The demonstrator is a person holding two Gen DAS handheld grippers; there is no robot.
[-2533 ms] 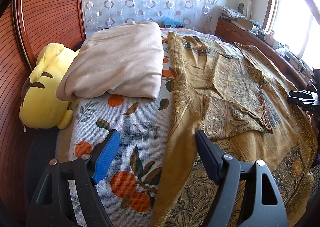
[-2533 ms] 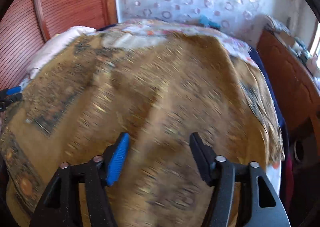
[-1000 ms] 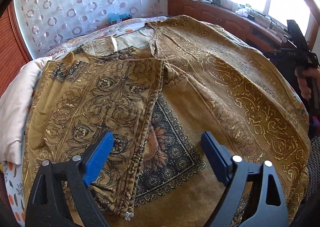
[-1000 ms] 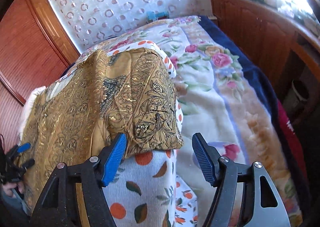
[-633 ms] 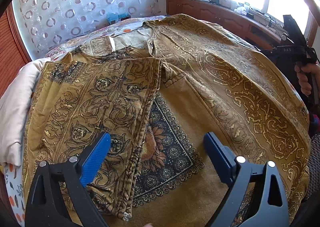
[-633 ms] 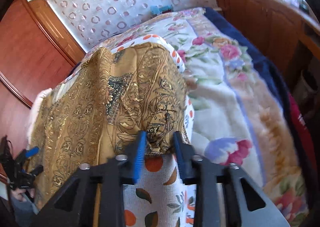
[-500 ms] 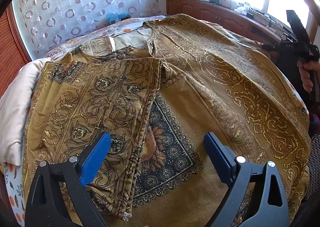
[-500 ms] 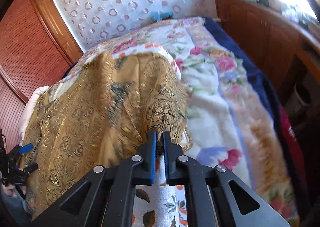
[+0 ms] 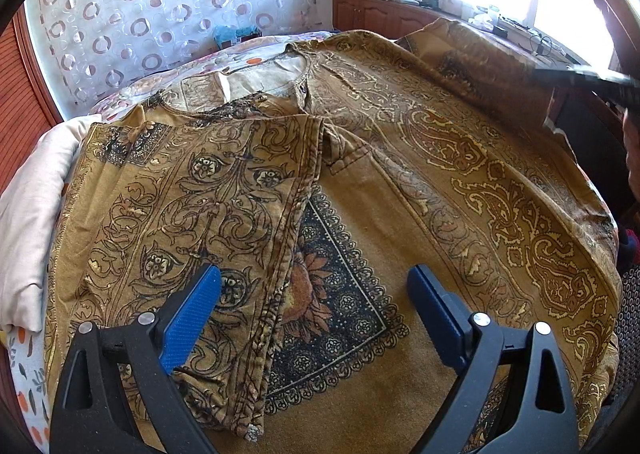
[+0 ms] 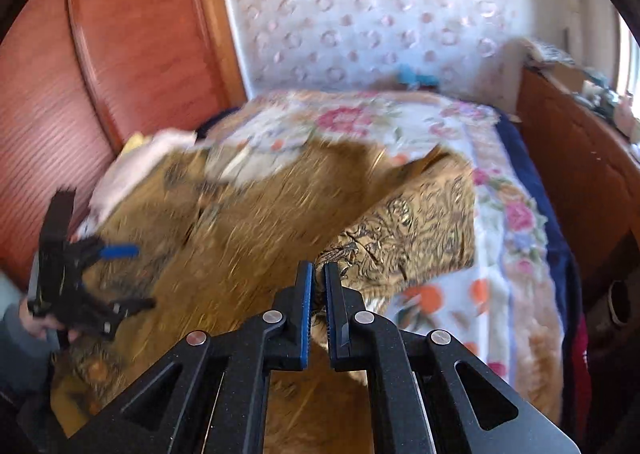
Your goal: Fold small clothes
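A mustard-gold patterned garment [image 9: 400,190] lies spread across a bed [image 10: 508,238], its left side already folded inward over a dark square motif at the near middle. The right gripper [image 10: 316,274] has its blue-padded jaws nearly closed on the garment's right sleeve edge, the fabric pinched between the pads and lifted clear of the floral bedspread; the figures show the jaws parting by a hair, yet the cloth is plainly held. The left gripper [image 9: 314,294] hovers with jaws wide apart above the near hem, touching nothing. A second ago the right jaws stood open beside the sleeve as it lay flat at the bed's right edge; since then they have clamped it and carried it up and leftward over the garment, while the left gripper has kept its place.
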